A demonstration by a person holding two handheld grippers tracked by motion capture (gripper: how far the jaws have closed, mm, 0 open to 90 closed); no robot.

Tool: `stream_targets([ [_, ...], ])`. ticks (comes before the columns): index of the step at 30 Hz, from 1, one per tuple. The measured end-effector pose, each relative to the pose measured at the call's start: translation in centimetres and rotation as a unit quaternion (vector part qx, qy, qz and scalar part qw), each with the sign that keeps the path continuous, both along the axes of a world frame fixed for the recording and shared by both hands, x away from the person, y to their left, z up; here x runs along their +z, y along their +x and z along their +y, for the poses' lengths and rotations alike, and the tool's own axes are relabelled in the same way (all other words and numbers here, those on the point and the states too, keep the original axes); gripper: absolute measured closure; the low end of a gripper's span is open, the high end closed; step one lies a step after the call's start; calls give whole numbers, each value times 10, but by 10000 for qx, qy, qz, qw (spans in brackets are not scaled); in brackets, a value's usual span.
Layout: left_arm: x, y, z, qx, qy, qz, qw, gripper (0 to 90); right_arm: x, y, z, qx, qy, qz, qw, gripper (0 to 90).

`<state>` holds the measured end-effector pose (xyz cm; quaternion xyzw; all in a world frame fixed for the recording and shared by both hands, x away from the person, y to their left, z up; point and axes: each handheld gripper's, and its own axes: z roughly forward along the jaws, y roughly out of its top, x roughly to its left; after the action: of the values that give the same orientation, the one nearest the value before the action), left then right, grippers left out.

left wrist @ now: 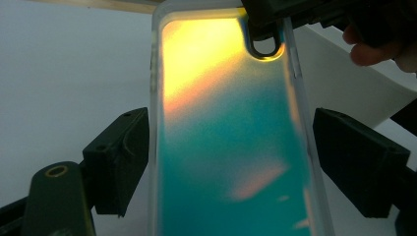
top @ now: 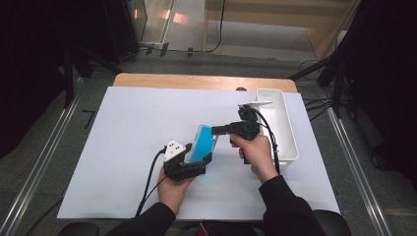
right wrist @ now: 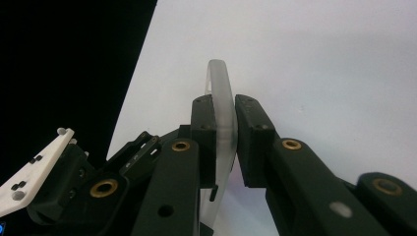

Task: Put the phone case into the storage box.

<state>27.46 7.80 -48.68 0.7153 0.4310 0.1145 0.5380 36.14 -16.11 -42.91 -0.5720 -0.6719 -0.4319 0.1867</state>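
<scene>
a: left of centre in the high view, the left gripper [top: 196,164] has the phone case [top: 202,143] between its wide-spread jaws, gripping it across its width as far as i can judge. in the left gripper view the case [left wrist: 231,147] runs up the middle, its left edge against one pad [left wrist: 120,157], while a thin gap seems to show beside the right pad.

b: so that hold may be loose?

a: it may. if that side isn't pressing, the case could swivel or slip down onto the white sheet [top: 123,147].

b: and further right?

a: the right gripper [top: 215,130] is clamped tight on the case's top edge. in the right gripper view the frosted rim [right wrist: 221,98] sits pinched between both pads [right wrist: 204,128]. pulling against the left grip could bend the soft rim or tear it free.

b: anything near it at the right?

a: the white bin [top: 282,125] is just beside that hand, so a wide swing could knock it.

b: what's hard to read?

a: the case's lower end is cut off at the frame bottom in the left gripper view, and glare washes out its surface.
</scene>
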Motion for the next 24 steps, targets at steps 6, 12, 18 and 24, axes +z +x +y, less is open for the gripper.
stream_targets([
  [6, -1, 1, 0, -52, -46, -8, 10000, 162, 3, -1, 1, 57, -19, -39, 10000, 780],
  [12, -2, 10, 2, -321, -267, 346, 9985, 128, 6, -2, 2, 109, -25, -48, 9999, 781],
  [18, 4, 16, 4, -409, -141, 528, 9977, 119, 8, -3, 3, 158, -75, -187, 9997, 780],
  [24, 12, 19, 7, -476, -51, 664, 9966, 119, 11, -3, -1, 121, -265, -276, 9992, 780],
])
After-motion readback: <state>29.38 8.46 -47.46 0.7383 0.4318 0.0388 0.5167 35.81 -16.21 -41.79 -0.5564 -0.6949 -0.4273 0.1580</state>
